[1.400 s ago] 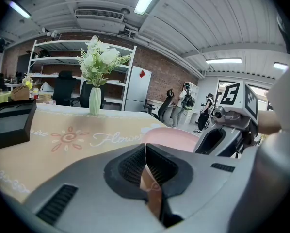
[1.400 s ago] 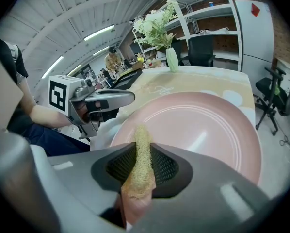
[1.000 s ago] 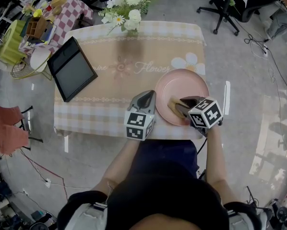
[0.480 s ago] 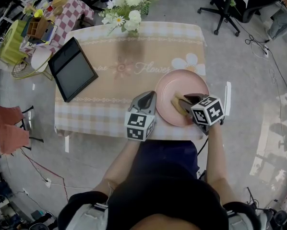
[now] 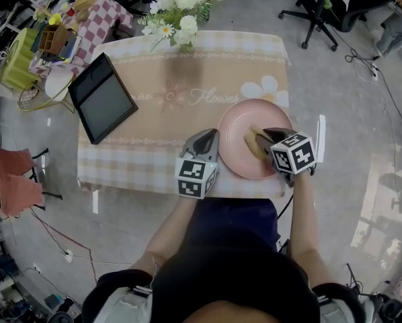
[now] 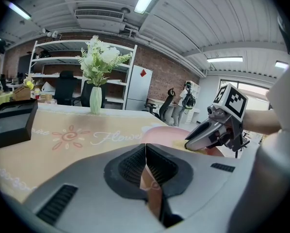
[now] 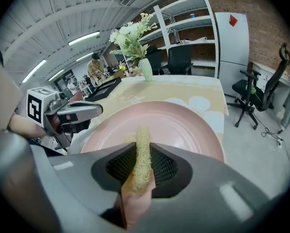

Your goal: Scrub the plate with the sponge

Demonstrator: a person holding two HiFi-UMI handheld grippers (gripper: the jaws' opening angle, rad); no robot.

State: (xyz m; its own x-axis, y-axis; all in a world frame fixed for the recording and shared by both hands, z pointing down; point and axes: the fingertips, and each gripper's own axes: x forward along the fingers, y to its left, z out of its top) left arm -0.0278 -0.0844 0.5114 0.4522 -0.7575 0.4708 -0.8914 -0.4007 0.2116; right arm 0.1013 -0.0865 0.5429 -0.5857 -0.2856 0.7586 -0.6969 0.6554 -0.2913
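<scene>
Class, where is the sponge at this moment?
Head view, right side: the sponge is clamped in the right tool, over the plate near the table's front edge.

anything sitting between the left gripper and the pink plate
Nothing. In the head view, only a narrow strip of bare tablecloth separates the left gripper from the plate rim.

Flower vase at tablecloth's far edge; black panel at left (set askew); office chair beyond
</scene>
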